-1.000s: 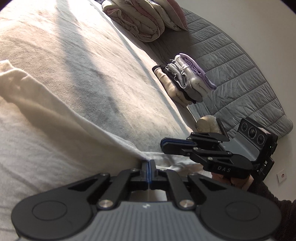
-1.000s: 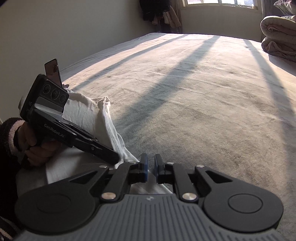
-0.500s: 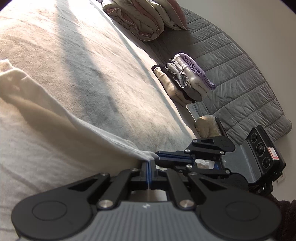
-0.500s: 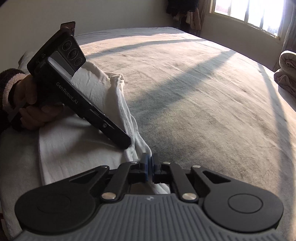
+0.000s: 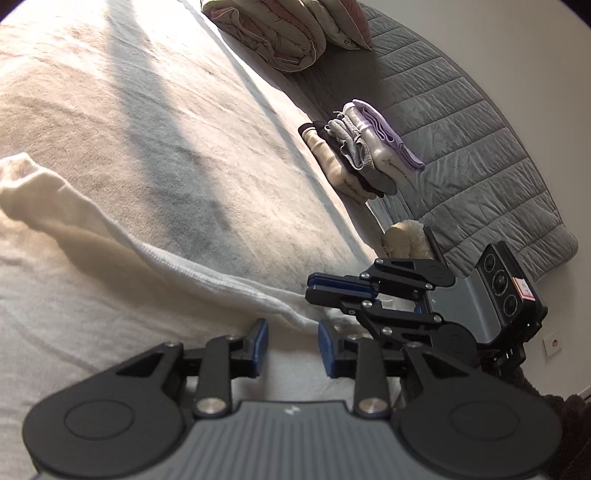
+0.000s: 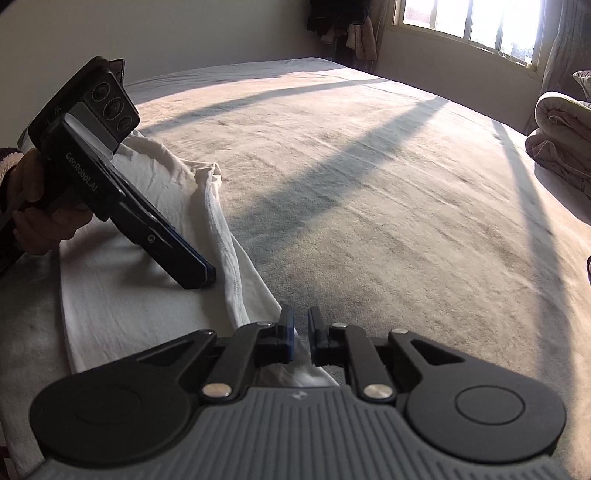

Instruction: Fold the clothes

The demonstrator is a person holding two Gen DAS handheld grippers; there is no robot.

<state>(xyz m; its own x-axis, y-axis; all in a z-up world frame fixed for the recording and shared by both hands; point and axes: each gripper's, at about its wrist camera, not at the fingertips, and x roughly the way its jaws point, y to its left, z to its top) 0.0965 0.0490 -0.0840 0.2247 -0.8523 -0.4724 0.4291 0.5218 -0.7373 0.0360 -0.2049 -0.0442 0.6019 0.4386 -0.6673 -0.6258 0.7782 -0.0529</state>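
A white garment (image 5: 110,295) lies on the bed's beige blanket (image 5: 166,129), with a thick folded edge running across it. My left gripper (image 5: 291,343) is open right over that edge, one pad on each side, and nothing is clamped. In the right wrist view the left gripper (image 6: 201,278) points steeply down onto the white garment (image 6: 129,295), held by a person's hand (image 6: 33,210). My right gripper (image 6: 302,332) is open by a narrow gap at the garment's near corner, with cloth showing under it. From the left wrist view the right gripper (image 5: 312,290) hovers just right of the edge.
A stack of folded clothes (image 5: 362,155) leans against a grey quilted cover (image 5: 461,129). A rolled duvet (image 6: 561,133) lies at the bed's far side under a window (image 6: 469,26). A fluffy beige item (image 5: 406,240) sits behind the right gripper. The blanket (image 6: 369,184) stretches wide ahead.
My left gripper was shut on the garment's edge and has opened, letting it go. The right gripper shut half a second ago and now shows a small gap. The garment lies flatter.
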